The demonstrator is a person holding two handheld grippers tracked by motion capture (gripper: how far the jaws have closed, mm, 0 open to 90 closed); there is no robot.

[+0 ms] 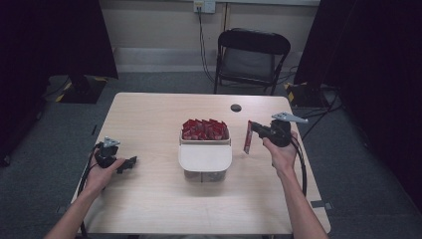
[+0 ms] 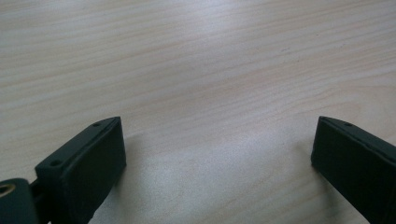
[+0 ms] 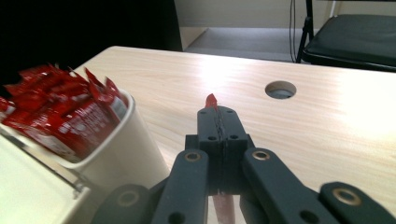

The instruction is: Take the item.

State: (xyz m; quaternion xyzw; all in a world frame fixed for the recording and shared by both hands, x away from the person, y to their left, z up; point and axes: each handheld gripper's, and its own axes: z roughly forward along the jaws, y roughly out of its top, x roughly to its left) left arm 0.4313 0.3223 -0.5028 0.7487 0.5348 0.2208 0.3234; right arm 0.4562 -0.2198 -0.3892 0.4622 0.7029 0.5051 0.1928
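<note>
one red sachet (image 1: 248,137) hangs clamped in the right gripper (image 1: 252,127), just right of the white container (image 1: 205,158) of sachets. left gripper (image 1: 130,162) rests with jaws apart — empty. next, i judge: set the sachet down — then release.

Container (image 1: 205,154) sits mid-table (image 1: 149,209), its far compartment packed with sachets (image 1: 205,129), its near half under a lid (image 1: 205,157). Left gripper (image 1: 130,162) rests on the table well left of the container. Right gripper (image 1: 252,126) is just right of it, a single sachet (image 1: 247,138) hanging from its jaws. Cable hole (image 1: 236,107) lies behind. Chair (image 1: 253,55) stands beyond the table's far edge.
</note>
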